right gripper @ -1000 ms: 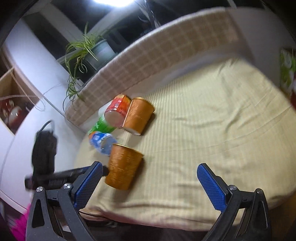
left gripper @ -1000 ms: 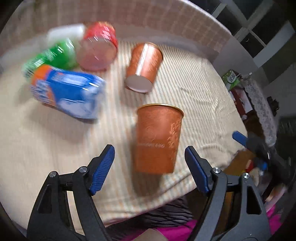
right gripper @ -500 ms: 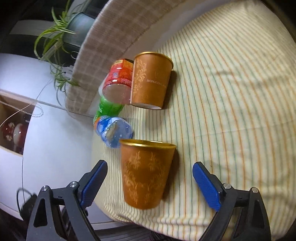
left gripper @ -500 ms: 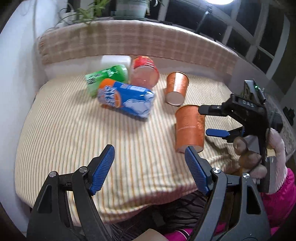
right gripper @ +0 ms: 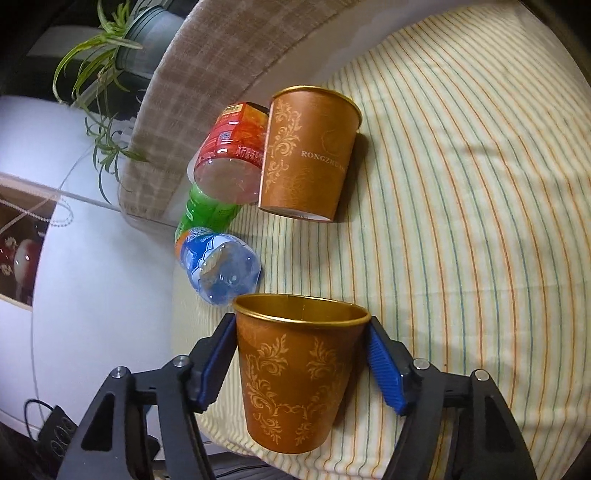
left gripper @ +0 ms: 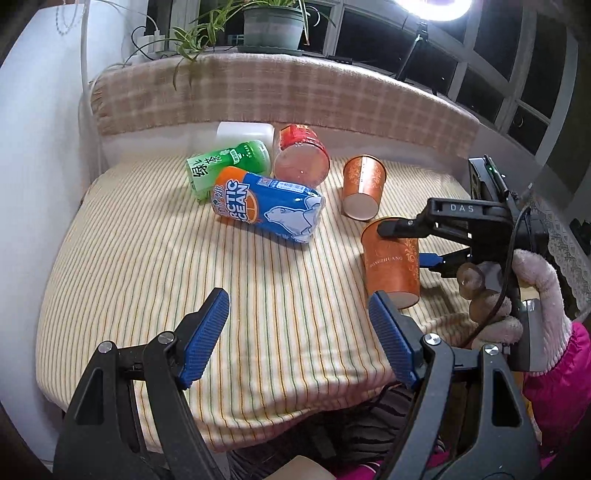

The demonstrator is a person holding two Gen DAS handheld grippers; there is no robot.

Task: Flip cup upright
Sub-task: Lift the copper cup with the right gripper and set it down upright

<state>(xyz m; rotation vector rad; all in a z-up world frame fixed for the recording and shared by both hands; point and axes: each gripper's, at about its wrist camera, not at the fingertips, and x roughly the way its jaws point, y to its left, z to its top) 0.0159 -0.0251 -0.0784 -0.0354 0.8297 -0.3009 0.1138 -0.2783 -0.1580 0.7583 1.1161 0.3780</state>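
The near cup [right gripper: 301, 373], lower centre of the right wrist view, is bracketed by the right gripper [right gripper: 303, 363]; its pads flank the rim, contact apparently made, grasp judged not yet firm. The cup's long axis runs away from the jaws, mouth facing the far cup [right gripper: 308, 153] at upper centre. The left gripper [left gripper: 299, 332] is held released, empty, well apart at lower centre of its view. Striped cloth [left gripper: 147, 258] is seen beneath; bottles [left gripper: 266, 206], then a plant [left gripper: 269, 22] and windows, lie beyond.
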